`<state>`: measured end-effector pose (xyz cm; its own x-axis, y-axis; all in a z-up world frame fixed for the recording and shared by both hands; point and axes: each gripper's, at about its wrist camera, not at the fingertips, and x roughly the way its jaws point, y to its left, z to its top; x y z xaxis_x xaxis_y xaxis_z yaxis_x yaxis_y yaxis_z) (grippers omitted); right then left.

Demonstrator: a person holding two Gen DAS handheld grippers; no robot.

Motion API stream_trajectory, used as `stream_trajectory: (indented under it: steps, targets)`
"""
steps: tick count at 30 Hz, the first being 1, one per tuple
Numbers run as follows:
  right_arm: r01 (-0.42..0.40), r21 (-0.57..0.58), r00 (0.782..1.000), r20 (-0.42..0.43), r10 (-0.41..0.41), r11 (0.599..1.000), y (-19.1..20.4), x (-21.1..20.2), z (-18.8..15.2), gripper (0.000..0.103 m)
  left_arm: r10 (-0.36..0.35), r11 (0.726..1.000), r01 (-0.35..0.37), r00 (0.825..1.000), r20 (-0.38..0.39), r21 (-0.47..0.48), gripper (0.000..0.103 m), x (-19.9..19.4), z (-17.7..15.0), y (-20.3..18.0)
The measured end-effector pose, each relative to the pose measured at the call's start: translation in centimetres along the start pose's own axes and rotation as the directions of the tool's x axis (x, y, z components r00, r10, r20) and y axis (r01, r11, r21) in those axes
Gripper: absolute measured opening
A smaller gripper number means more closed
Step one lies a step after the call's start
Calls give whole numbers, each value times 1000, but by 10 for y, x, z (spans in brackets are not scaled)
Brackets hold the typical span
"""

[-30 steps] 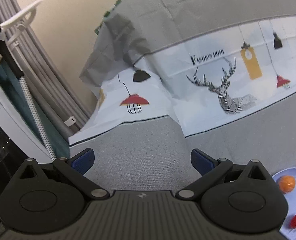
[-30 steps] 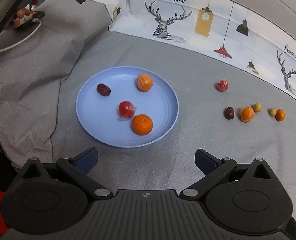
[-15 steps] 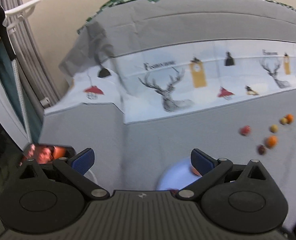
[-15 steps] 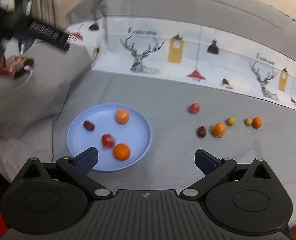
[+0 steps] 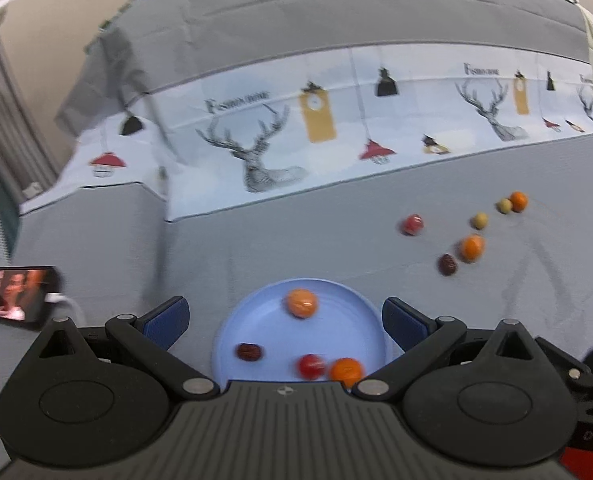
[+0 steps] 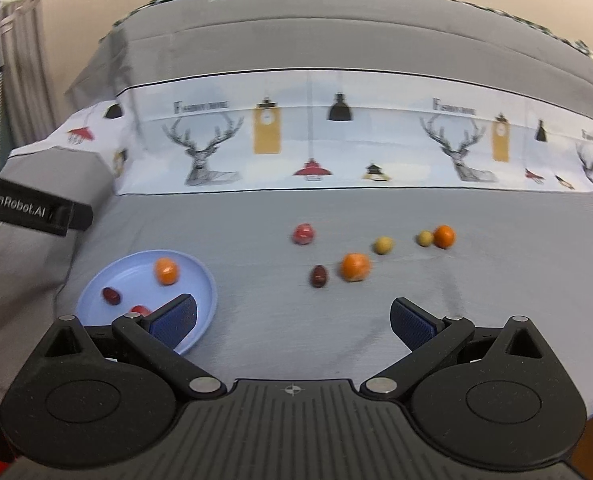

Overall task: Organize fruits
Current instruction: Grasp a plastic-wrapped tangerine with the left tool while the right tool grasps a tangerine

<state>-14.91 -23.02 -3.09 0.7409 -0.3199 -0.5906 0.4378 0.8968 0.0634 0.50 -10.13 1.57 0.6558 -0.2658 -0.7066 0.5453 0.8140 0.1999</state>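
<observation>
Blue plate (image 6: 96,292) on a grey cloth-covered surface (image 6: 280,336), holding four small fruits: an orange one (image 5: 301,303) toward the far side, a dark red date-like one (image 5: 249,352), a red one (image 5: 311,365) and a second orange one (image 5: 345,369) at the near rim. Six more lying loose on the cloth, well apart from the plate, to its right: a red fruit (image 6: 304,234), a dark date-like fruit (image 6: 319,276) just beside a larger orange fruit (image 6: 355,267), a yellowish one (image 6: 383,245), and another yellowish one (image 6: 425,238) touching a small orange one (image 6: 443,236). Somewhat blurred throughout.

Left hand-held gripper (image 5: 284,320) above the near part of the plate, jaws spread wide, nothing between them. Right hand-held gripper (image 6: 292,318) over bare cloth between the plate and the loose group, jaws likewise spread and empty, its left finger overlapping the plate's rim.

Roughly under halfway by this count: four gathered, six left to collect, assuming the plate is the destination. Phone (image 5: 16,294) with a lit screen at far left.
</observation>
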Motion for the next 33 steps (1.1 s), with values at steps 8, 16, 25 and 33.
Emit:
stream_trajectory:
  steps: [8,16,25,33]
  targets:
    - [67,75,998,-20,-66,995,-49,35,4,102,-74,993,80,995,-71,86,103,49,14,-54]
    - [164,117,986,-32,-161,980,-113,100,22,102,-169,966,186,980,-109,181,103,109,33,-113]
    - [233,66,971,-76,-228,970,-180,204,35,102,-275,875,309,951,-142,374,103,180,53,-199]
    - [268,38,952,-162,-259,963,-212,291,34,101,-297,828,349,937,-186,439,90,230,54,-249]
